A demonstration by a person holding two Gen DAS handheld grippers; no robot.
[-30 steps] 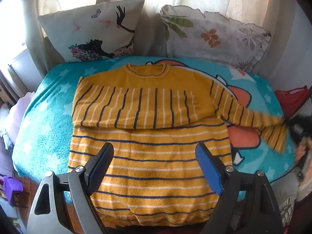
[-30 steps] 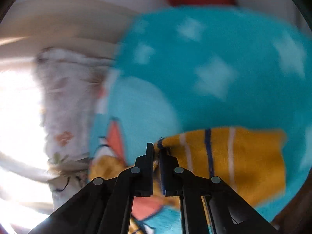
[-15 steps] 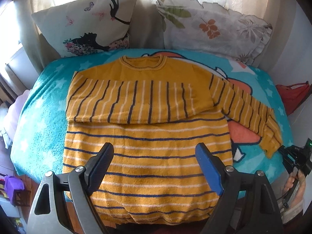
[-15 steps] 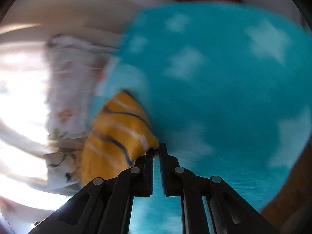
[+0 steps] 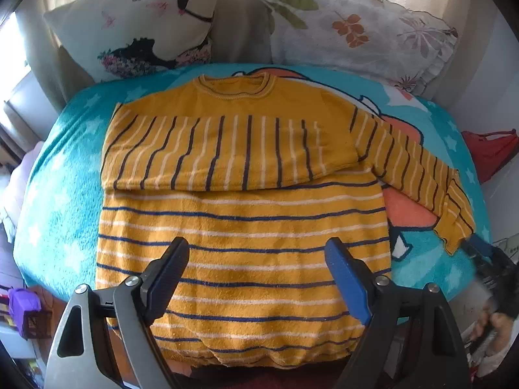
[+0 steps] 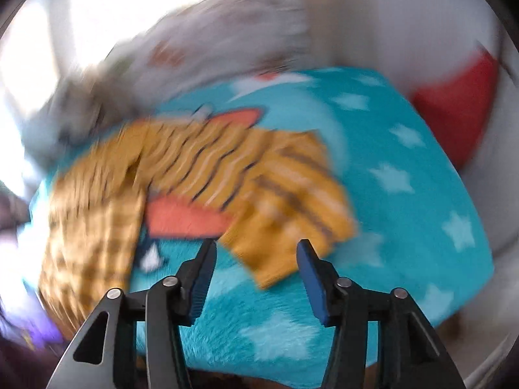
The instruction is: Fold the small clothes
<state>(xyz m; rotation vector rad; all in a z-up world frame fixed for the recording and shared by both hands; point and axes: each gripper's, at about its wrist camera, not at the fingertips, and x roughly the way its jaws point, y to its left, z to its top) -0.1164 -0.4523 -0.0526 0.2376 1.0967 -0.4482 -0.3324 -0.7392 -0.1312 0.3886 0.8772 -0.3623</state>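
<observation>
A mustard-yellow striped sweater [image 5: 240, 227] lies flat on a teal star blanket [image 5: 65, 201]. Its left sleeve [image 5: 227, 152] is folded across the chest. The right sleeve [image 5: 418, 175] stretches out to the right, cuff [image 6: 292, 227] resting on the blanket. My left gripper [image 5: 256, 269] hangs open above the sweater's lower body, nothing between its fingers. My right gripper [image 6: 256, 269] is opening just in front of the cuff, with nothing between its jaws; the cuff lies flat beyond the fingertips. This view is motion-blurred. In the left wrist view the right gripper [image 5: 486, 259] shows at the far right edge.
Two pillows [image 5: 146, 26] [image 5: 356, 29] lean against the curtain behind the blanket. A red object [image 5: 489, 152] sits off the blanket's right side. A purple item [image 5: 22, 304] lies low on the left. The blanket's front edge runs under the sweater's hem.
The right gripper let go of the sleeve cuff, rolled and drew back, its jaws now apart. The right sleeve settled flat on the blanket. The left gripper stayed open over the sweater.
</observation>
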